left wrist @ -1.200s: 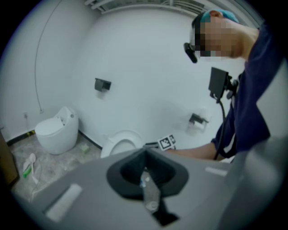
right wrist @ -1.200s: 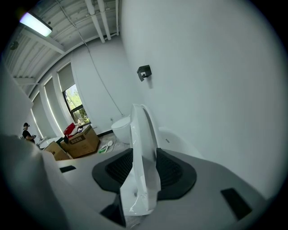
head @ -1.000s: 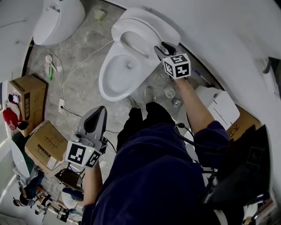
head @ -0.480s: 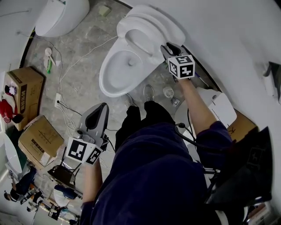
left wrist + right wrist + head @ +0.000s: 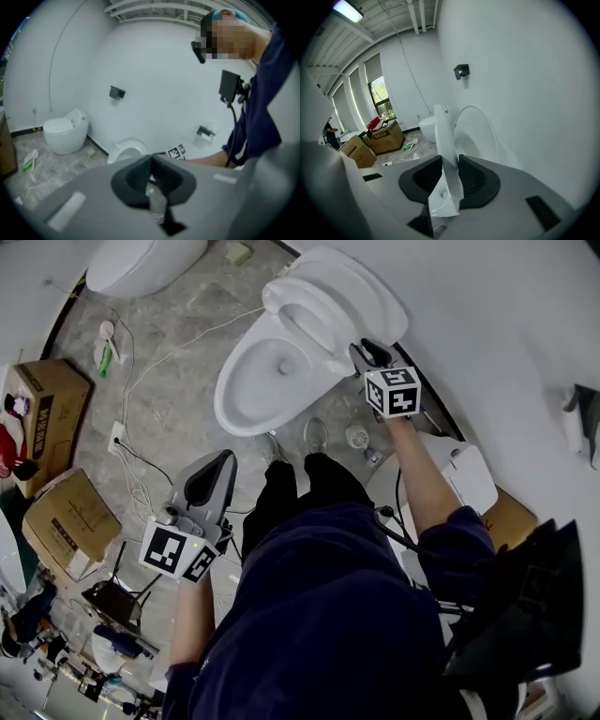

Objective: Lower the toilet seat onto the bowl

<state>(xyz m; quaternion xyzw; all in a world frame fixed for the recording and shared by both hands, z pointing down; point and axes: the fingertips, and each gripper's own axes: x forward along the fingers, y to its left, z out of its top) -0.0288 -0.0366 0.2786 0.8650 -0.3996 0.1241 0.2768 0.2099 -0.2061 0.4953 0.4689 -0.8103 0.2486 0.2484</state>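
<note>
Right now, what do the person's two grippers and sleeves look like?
The left gripper and right gripper are grey, with black ribbed pads lining the jaws. Each carries a white cube with black square markers. The sleeves are dark navy; a black cable runs beside the right one. The right jaws have just been closing on the toilet seat.

The person's dark torso (image 5: 328,615) is covering the floor (image 5: 178,352) just in front of the toilet bowl (image 5: 248,395). A second toilet (image 5: 141,263) well beyond the bowl is running off the top edge. The left gripper (image 5: 151,174) is blocking most of the bowl and toilet seat (image 5: 323,341) in its own view.
</note>
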